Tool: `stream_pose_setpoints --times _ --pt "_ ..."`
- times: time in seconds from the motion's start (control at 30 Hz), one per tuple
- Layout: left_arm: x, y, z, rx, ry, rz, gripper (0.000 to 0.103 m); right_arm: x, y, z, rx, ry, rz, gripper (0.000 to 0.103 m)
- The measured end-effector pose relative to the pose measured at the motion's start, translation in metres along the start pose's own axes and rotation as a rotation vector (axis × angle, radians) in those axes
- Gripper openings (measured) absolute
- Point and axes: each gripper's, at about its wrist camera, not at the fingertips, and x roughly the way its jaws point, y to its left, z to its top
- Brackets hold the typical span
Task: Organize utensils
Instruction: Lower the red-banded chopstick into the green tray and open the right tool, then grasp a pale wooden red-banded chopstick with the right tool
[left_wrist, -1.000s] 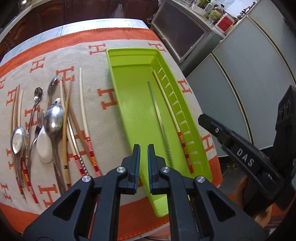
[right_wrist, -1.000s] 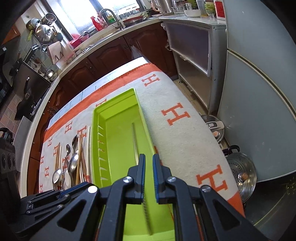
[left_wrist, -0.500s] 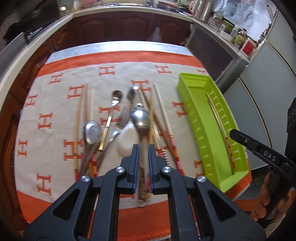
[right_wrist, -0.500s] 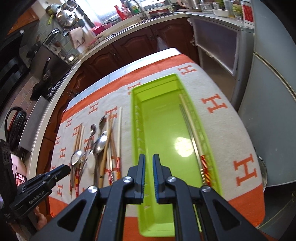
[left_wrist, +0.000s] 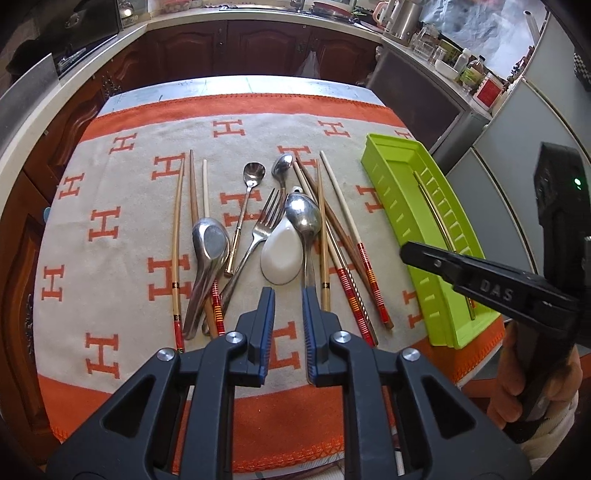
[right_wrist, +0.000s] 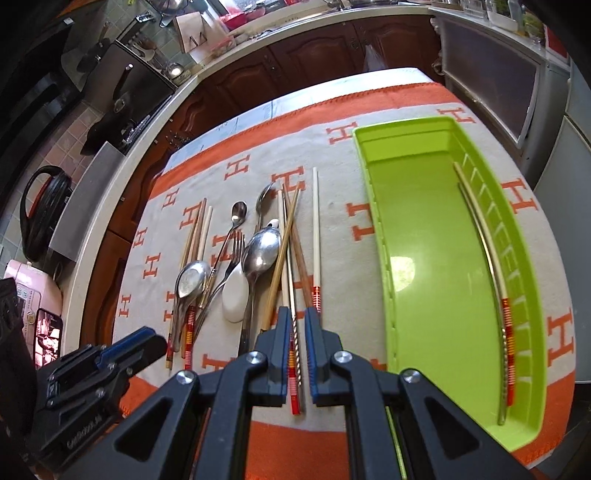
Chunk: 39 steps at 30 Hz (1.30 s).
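A pile of utensils lies on the orange and beige cloth: several chopsticks (left_wrist: 334, 218), steel spoons (left_wrist: 303, 218), a fork (left_wrist: 264, 225) and a white ceramic spoon (left_wrist: 280, 253). The lime green tray (left_wrist: 391, 184) stands to their right and holds a white chopstick (right_wrist: 480, 229) and a metal one along its right wall. My left gripper (left_wrist: 288, 295) is slightly open and empty above the near ends of the utensils. My right gripper (right_wrist: 297, 319) is slightly open and empty over the red-banded chopstick ends (right_wrist: 293, 354).
The cloth (left_wrist: 122, 236) covers a small table. Dark wood kitchen cabinets (left_wrist: 229, 48) stand behind it, grey cabinet fronts (left_wrist: 517, 122) to the right. The tray (right_wrist: 417, 221) sits near the table's right edge.
Both grippers have swung left from over the tray to over the utensil pile. Their jaws have opened a little.
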Motion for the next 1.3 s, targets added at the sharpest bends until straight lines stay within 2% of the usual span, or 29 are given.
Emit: stream_pose_setpoints --times 0.27,0.43,0.57,0.9,1.03,1.17,1.23,1.3 --pt "0.011 0.024 -0.004 -0.04 0.006 -0.013 0.013 0.039 0.007 0.02 0.023 0.062 -0.081 0.008" --pt "0.016 0.036 -0.002 -0.038 -0.015 0.025 0.013 0.057 0.008 0.029 0.036 0.092 -0.142 0.008" --pt "0.02 0.043 0.0 -0.044 -0.015 0.024 0.013 0.069 0.008 0.035 0.045 0.107 -0.192 0.008" --pt "0.029 0.052 0.0 -0.054 -0.002 0.027 0.013 0.086 0.009 0.04 0.041 0.121 -0.248 0.008" --pt "0.029 0.053 0.0 -0.067 -0.008 0.041 0.035 0.087 0.011 0.04 0.039 0.122 -0.248 0.008" --pt "0.027 0.051 0.0 -0.062 -0.017 0.051 0.036 0.086 0.008 0.04 0.05 0.119 -0.221 0.006" --pt "0.027 0.052 0.0 -0.065 -0.008 0.06 0.042 0.082 0.003 0.039 0.063 0.116 -0.207 0.005" --pt "0.028 0.052 -0.001 -0.07 -0.001 0.077 0.044 0.075 0.002 0.038 0.06 0.101 -0.198 0.005"
